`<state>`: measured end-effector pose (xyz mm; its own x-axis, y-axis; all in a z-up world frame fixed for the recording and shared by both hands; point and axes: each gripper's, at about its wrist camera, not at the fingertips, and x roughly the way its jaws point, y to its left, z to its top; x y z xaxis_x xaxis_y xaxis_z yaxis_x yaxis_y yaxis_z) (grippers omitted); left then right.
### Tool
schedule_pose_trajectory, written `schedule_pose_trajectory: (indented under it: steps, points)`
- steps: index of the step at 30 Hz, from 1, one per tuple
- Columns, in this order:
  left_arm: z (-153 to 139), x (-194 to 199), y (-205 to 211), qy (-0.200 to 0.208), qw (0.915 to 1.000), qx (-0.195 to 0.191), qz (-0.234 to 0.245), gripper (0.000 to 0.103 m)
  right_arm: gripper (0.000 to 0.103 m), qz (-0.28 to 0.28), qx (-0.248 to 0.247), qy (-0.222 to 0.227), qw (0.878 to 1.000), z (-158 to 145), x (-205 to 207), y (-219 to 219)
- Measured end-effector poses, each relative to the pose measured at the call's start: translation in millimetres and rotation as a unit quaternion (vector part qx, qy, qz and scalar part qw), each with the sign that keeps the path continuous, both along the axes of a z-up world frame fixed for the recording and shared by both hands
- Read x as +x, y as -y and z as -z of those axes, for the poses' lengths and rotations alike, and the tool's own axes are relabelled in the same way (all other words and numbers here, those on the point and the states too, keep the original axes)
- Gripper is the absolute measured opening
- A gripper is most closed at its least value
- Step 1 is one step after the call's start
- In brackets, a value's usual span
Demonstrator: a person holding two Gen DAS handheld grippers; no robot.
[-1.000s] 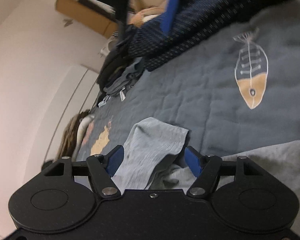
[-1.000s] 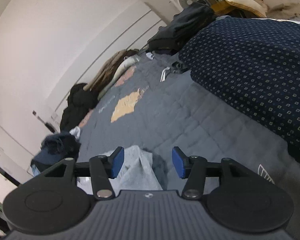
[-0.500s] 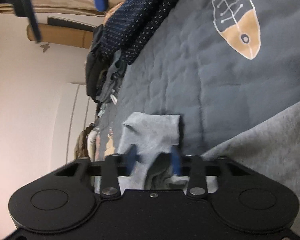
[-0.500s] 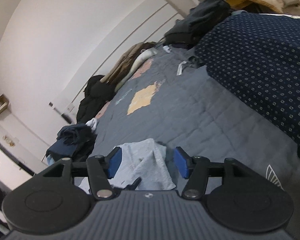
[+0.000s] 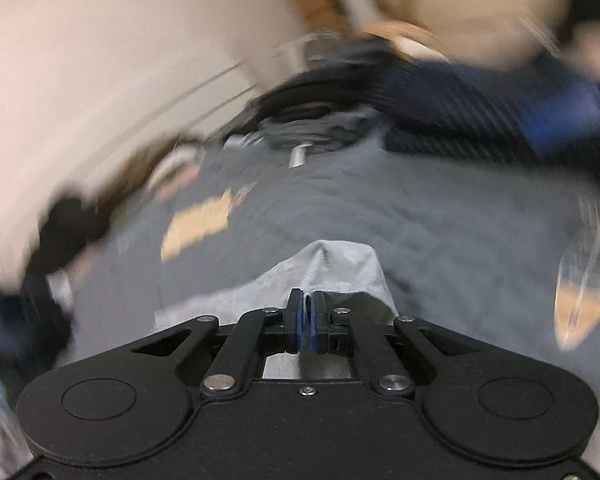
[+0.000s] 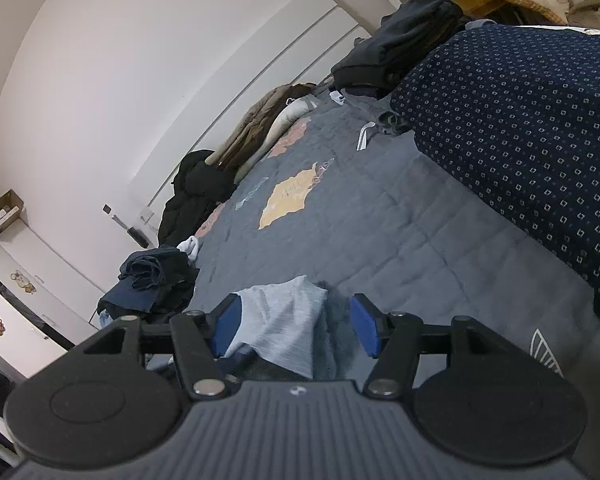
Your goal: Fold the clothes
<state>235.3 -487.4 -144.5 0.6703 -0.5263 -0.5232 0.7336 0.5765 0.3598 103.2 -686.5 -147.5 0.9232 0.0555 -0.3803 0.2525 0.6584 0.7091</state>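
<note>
A light grey garment (image 5: 332,268) lies on the grey-blue bedspread (image 5: 440,232). My left gripper (image 5: 308,314) is shut on a fold of it, with the cloth peaking just past the pads; this view is blurred by motion. In the right wrist view the same grey garment (image 6: 288,316) sits between the blue fingertips of my right gripper (image 6: 296,326). Those jaws are opening and stand wide. The cloth lies close by the left pad (image 6: 226,322) and well clear of the right one, so nothing is pinched.
A dark blue dotted duvet (image 6: 520,128) fills the right side of the bed. Dark clothes are heaped at the bed's left edge (image 6: 156,280), and black clothes (image 6: 404,44) are piled at the far end. Coats (image 6: 260,120) lie along the white wall.
The left jaws closed onto the grey garment, then that gripper rolled and rose with the cloth. The right jaws widened a little, and the garment's corner lifted between them.
</note>
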Motion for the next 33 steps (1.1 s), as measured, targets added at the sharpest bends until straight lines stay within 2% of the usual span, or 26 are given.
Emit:
schedule_pose_trajectory:
  steps: [2, 6, 9, 12, 14, 15, 16, 17, 19, 21, 23, 27, 31, 33]
  points:
    - [-11.1, 18.0, -19.9, -0.056, 0.9966, -0.047, -0.039, 0.004, 0.06, -0.008, -0.005, 0.0, 1.0, -0.9, 2.2, -3.8]
    - [-15.5, 49.2, -64.2, -0.137, 0.9764, -0.122, -0.114, 0.004, 0.06, -0.025, -0.014, -0.001, 1.0, -2.4, 7.1, -11.5]
    - [-5.4, 69.7, -93.3, -0.179, 0.9581, -0.145, -0.17, 0.004, 0.06, -0.034, -0.019, -0.007, 0.999, -2.2, 13.2, -18.3]
    - [6.6, 75.6, -122.6, -0.185, 0.9496, -0.142, -0.209, 0.005, 0.06, -0.043, -0.024, -0.011, 0.999, -2.0, 17.2, -24.2]
    - [11.0, 74.2, -133.4, -0.186, 0.9517, -0.129, -0.208, 0.006, 0.06, -0.047, -0.029, -0.015, 0.998, -1.3, 19.7, -28.2]
    - [11.3, 70.4, -134.4, -0.174, 0.9578, -0.114, -0.198, 0.008, 0.06, -0.049, -0.031, -0.017, 0.998, -0.7, 20.6, -29.8]
    - [12.1, 64.8, -131.8, -0.154, 0.9659, -0.092, -0.186, 0.017, 0.06, -0.051, -0.032, -0.019, 0.998, -0.1, 21.5, -31.5]
    - [13.1, 59.1, -128.8, -0.134, 0.973, -0.07, -0.174, 0.034, 0.06, -0.052, -0.033, -0.021, 0.998, 0.4, 22.5, -32.9]
    - [15.9, 45.9, -119.5, -0.087, 0.9848, -0.038, -0.145, 0.054, 0.06, -0.056, -0.035, -0.024, 0.998, 1.0, 25.3, -35.8]
    - [18.7, 32.2, -112.7, -0.036, 0.9925, -0.02, -0.115, 0.054, 0.06, -0.064, -0.041, -0.027, 0.997, 1.9, 28.0, -40.1]
    - [22.8, 23.3, -103.0, -0.009, 0.9963, -0.002, -0.085, 0.054, 0.06, -0.075, -0.054, -0.033, 0.995, 3.5, 31.1, -46.5]
    - [44.2, 16.9, -79.5, 0.045, 0.9966, 0.06, -0.036, 0.054, 0.06, -0.11, -0.105, -0.056, 0.987, 12.0, 42.1, -66.4]
    - [65.5, 25.8, -66.1, 0.068, 0.9926, 0.101, -0.01, 0.053, 0.06, -0.135, -0.169, -0.099, 0.971, 32.6, 57.8, -90.6]
    - [69.3, 31.9, -63.6, 0.063, 0.9932, 0.098, -0.005, 0.047, 0.06, -0.145, -0.189, -0.122, 0.963, 45.6, 66.6, -101.3]
